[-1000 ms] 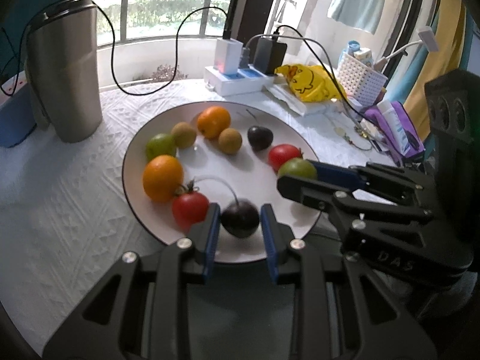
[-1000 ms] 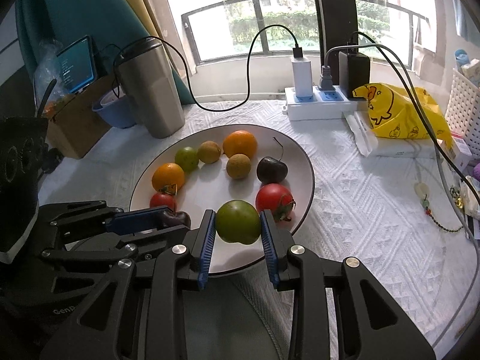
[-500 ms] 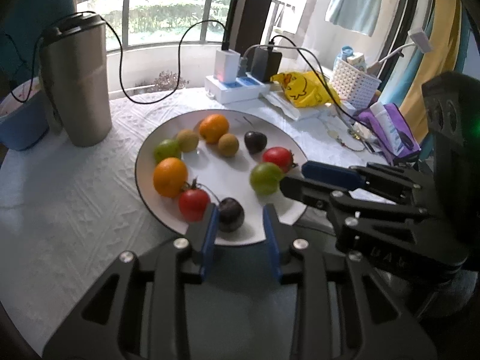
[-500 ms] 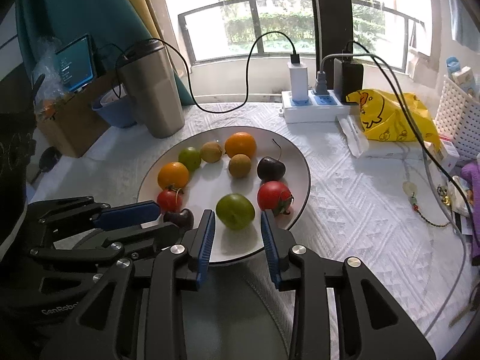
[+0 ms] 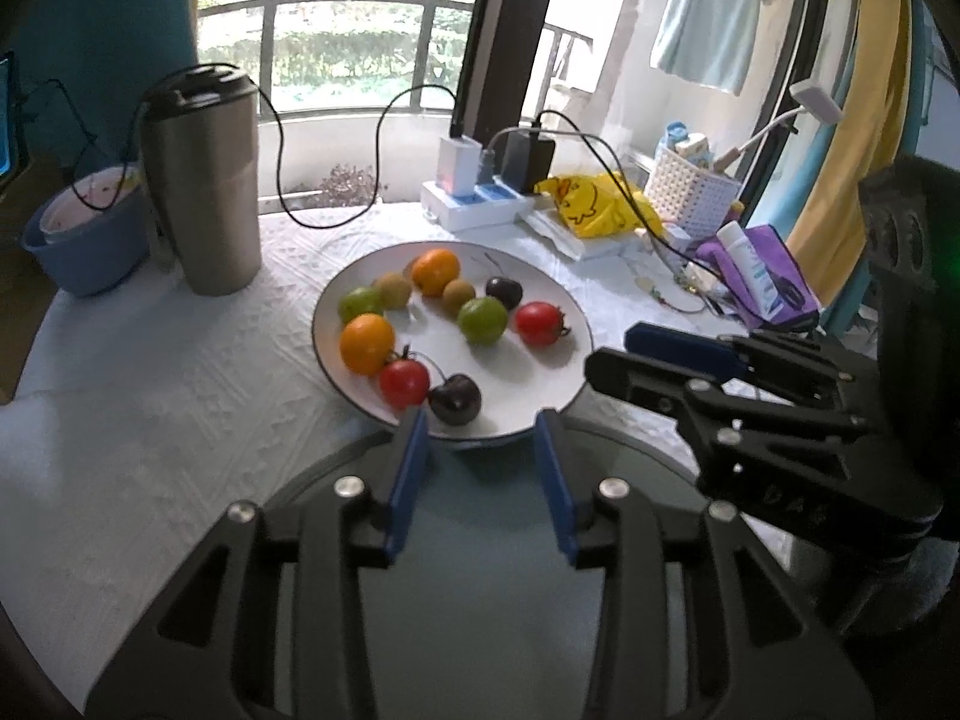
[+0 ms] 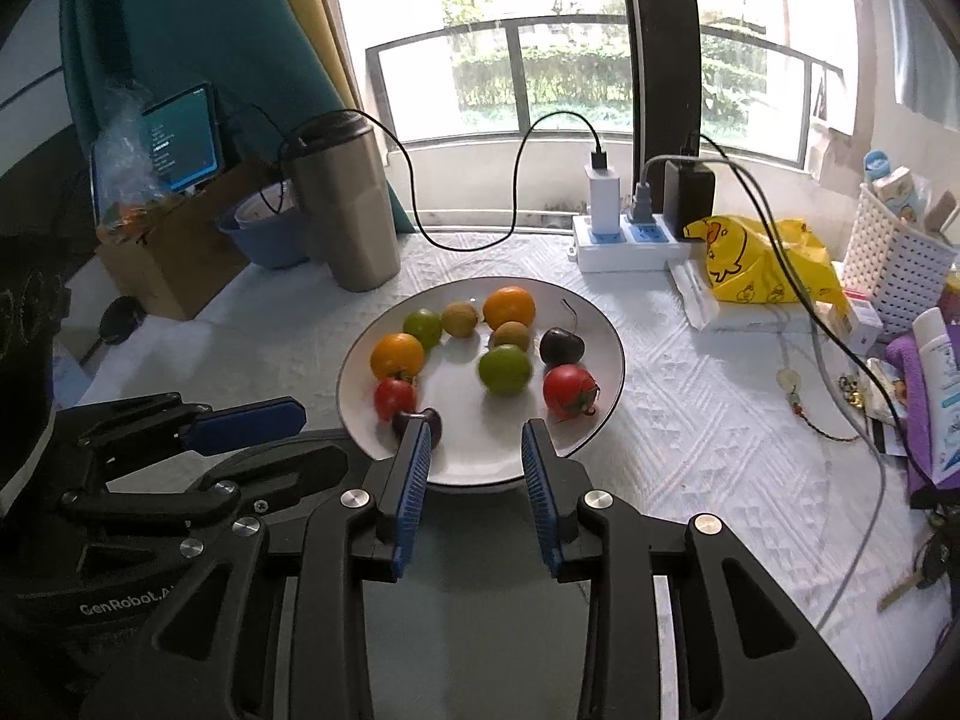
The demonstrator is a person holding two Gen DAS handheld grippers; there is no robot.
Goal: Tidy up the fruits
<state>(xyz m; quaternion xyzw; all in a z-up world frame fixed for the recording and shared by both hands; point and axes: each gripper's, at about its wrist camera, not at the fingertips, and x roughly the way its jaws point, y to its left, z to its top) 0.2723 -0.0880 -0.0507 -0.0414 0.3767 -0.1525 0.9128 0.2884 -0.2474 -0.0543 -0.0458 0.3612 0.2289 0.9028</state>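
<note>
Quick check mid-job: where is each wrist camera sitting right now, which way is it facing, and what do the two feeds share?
Left wrist: behind the open left gripper, above the table's near edge, facing the plate and window; the right gripper shows at right.
Right wrist: behind the open right gripper, facing the same plate; the left gripper shows at left.
Shared: plate, fruits, steel tumbler, power strip.
</note>
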